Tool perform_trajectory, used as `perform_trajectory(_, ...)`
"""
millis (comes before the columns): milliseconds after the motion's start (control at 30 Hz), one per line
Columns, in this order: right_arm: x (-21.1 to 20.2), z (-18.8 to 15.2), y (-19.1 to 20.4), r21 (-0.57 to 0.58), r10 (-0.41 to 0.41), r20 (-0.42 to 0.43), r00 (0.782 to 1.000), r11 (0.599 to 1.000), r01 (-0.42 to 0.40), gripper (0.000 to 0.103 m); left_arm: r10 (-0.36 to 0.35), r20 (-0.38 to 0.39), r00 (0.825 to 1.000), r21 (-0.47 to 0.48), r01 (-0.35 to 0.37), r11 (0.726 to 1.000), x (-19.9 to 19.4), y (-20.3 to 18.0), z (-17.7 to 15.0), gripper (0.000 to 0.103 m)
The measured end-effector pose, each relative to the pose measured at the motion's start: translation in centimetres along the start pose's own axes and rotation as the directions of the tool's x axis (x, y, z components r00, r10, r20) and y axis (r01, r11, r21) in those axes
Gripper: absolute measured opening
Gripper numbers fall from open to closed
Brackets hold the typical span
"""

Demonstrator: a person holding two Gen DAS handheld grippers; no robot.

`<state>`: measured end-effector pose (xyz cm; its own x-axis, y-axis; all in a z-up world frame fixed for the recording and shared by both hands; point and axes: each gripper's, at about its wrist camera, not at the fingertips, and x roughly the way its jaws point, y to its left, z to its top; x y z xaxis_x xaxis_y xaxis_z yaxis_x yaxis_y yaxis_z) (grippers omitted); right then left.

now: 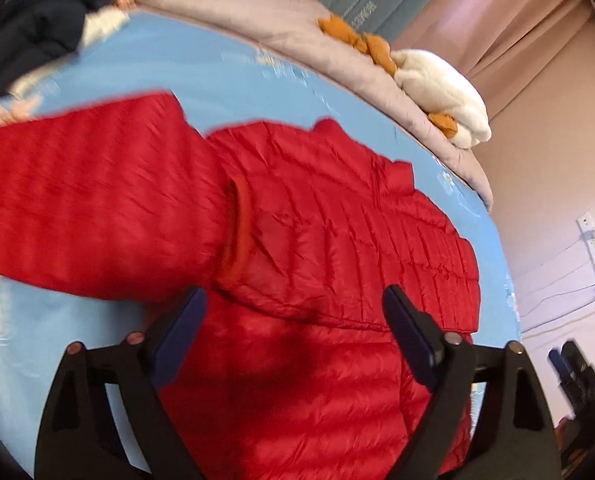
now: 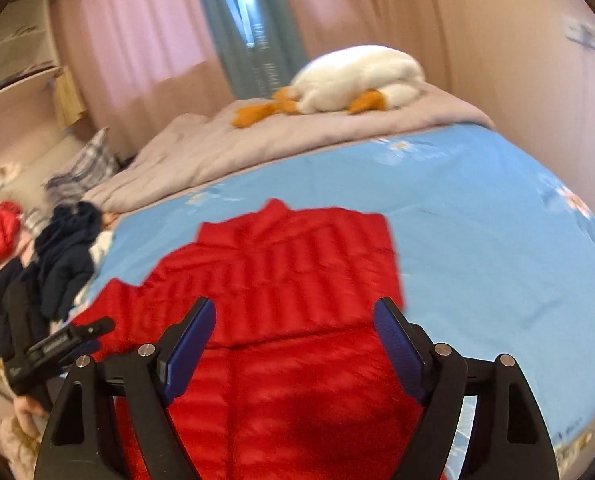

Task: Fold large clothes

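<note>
Jacket: red puffer jacket (image 1: 317, 220) flat on the blue bedsheet (image 2: 477, 220), one sleeve (image 1: 97, 200) lying across the body.
Left claw: left claw (image 1: 295, 304) spread wide above the jacket, nothing between the fingers.
Right claw: right claw (image 2: 295, 316) wide too, empty, above the jacket's lower half.
Background: plush duck (image 2: 357, 80) on the grey quilt (image 2: 257, 136); dark clothes (image 2: 61, 256) heaped at the bed's left edge.

Bare blue sheet (image 2: 477, 216) right of red jacket (image 2: 281, 280); dark clothes pile (image 2: 61, 264) left.
</note>
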<state>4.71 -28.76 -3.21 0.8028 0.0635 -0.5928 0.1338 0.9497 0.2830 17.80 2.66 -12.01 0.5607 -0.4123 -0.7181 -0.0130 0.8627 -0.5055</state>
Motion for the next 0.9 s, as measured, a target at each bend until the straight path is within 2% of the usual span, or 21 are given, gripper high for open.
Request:
perform_trajectory(67, 0.0, -0.4, -1.2, 0.032, -0.009, -0.013, 1.000, 0.999, 0.009, 0.081, -0.008, -0.014, 1.000, -0.007, 0.008, 1.000, 1.4, 0.0, 0.1, 0.082)
perform_trajectory(133, -0.1, -0.7, -2.3, 0.063, -0.018, -0.017, 1.000, 0.998, 0.019, 0.081, 0.014, -0.024, 1.000, -0.012, -0.014, 1.000, 2.4, 0.1, 0.3, 0.079)
perform_trajectory(167, -0.2, -1.0, -2.7, 0.076, -0.024, -0.019, 1.000, 0.997, 0.025, 0.081, 0.029, -0.033, 0.999, -0.019, -0.029, 0.999, 3.0, 0.3, 0.2, 0.074)
perform_trajectory(233, -0.4, -1.4, -3.5, 0.097, -0.030, -0.020, 0.999, 0.995, 0.032, 0.081, 0.042, -0.040, 0.998, -0.033, -0.043, 0.999, 3.9, 0.6, 0.1, 0.058)
perform_trajectory(300, -0.4, -1.7, -4.1, 0.117, -0.038, -0.025, 0.999, 0.992, 0.041, 0.081, 0.077, -0.016, 0.997, -0.032, -0.077, 0.996, 4.1, 0.9, 0.3, 0.019)
perform_trajectory(367, -0.6, -2.0, -4.7, 0.133, -0.042, -0.031, 0.999, 0.990, 0.046, 0.081, 0.090, 0.002, 0.996, -0.057, -0.090, 0.994, 3.9, 1.2, 0.5, 0.010)
perform_trajectory(500, -0.6, -2.3, -5.1, 0.138, -0.039, -0.035, 0.999, 0.990, 0.044, 0.081, 0.094, 0.111, 0.989, -0.072, -0.086, 0.994, 0.9, 1.0, 1.0, 0.008)
perform_trajectory(567, -0.5, -2.2, -5.1, 0.134, -0.051, -0.034, 0.998, 0.989, 0.056, 0.081, 0.103, 0.135, 0.986, -0.065, -0.095, 0.993, -0.2, 0.8, 1.1, 0.006)
perform_trajectory(667, -0.3, -2.2, -5.0, 0.126, -0.042, -0.034, 0.999, 0.991, 0.046, 0.081, 0.172, 0.186, 0.967, -0.043, -0.167, 0.985, -2.0, 0.6, 1.3, 0.004)
perform_trajectory(700, -0.4, -2.2, -4.9, 0.123, -0.036, -0.034, 0.999, 0.992, 0.040, 0.081, 0.186, 0.189, 0.964, -0.036, -0.183, 0.983, -2.2, 0.8, 1.4, 0.004)
perform_trajectory(900, 0.2, -2.5, -4.3, 0.099, -0.040, -0.048, 0.998, 0.994, 0.044, 0.081, 0.199, 0.132, 0.971, -0.060, -0.192, 0.980, -1.9, 2.7, 0.8, 0.004)
